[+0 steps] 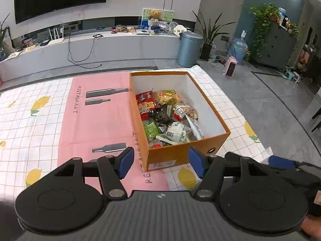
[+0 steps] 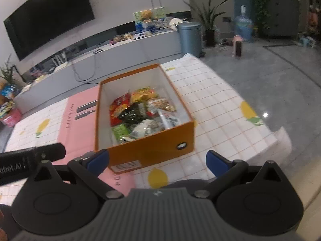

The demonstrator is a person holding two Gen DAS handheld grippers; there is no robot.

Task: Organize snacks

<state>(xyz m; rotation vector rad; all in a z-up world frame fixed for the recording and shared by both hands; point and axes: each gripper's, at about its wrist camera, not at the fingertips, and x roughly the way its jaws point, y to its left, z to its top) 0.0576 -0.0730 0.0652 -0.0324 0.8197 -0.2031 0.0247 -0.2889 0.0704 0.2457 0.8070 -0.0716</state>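
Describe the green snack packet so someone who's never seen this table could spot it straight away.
Find the orange box on the lemon-print tablecloth. Look inside, at the corner nearest the grippers, on the side of the pink mat. The green packet lies there below the red packets, the only bright green one in the pile.

box [image 1: 181, 152]: matt orange cardboard | snack packets [image 1: 168, 116]: glossy plastic film | tablecloth [image 1: 30, 124]: smooth printed cloth
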